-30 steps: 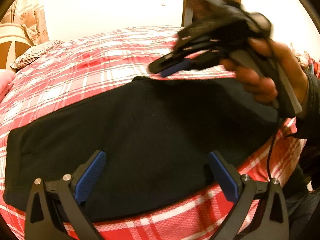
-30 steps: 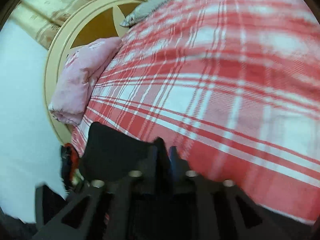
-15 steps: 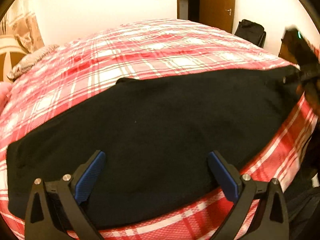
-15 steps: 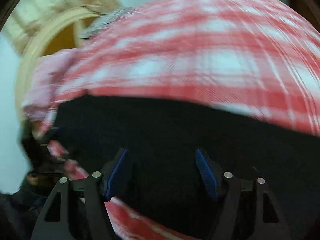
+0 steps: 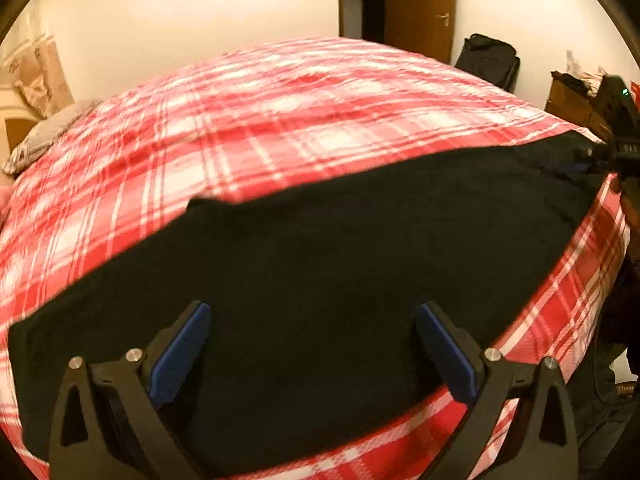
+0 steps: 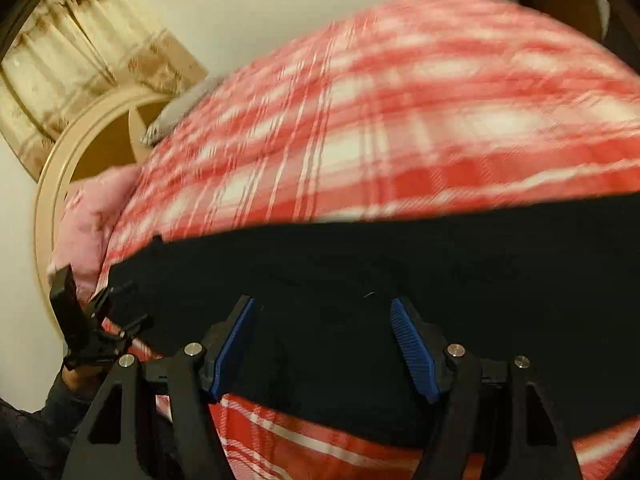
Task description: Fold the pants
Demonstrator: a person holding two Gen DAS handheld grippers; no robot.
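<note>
Black pants (image 5: 320, 260) lie spread lengthwise along the near edge of a red plaid bed (image 5: 300, 112). My left gripper (image 5: 312, 312) hovers open over the pants near their left end, with nothing between its blue pads. In the right wrist view my right gripper (image 6: 322, 302) stands open above the pants (image 6: 440, 260) near their other end, its pads apart from the cloth. The right gripper (image 5: 616, 152) also shows at the far right edge of the left wrist view. At the left in the right wrist view, a hand holds the left gripper (image 6: 92, 320).
A pink pillow (image 6: 92, 216) and a grey pillow (image 5: 44, 140) lie by the round headboard (image 6: 80, 152). Beyond the bed are a brown door (image 5: 420, 8), a black bag (image 5: 488, 60) and a wooden dresser (image 5: 572, 96). The bed's front edge runs just below the pants.
The right gripper swung from above the pants' middle to their right end, and its jaws went from shut to open. The left gripper shifted slightly along the pants, still open.
</note>
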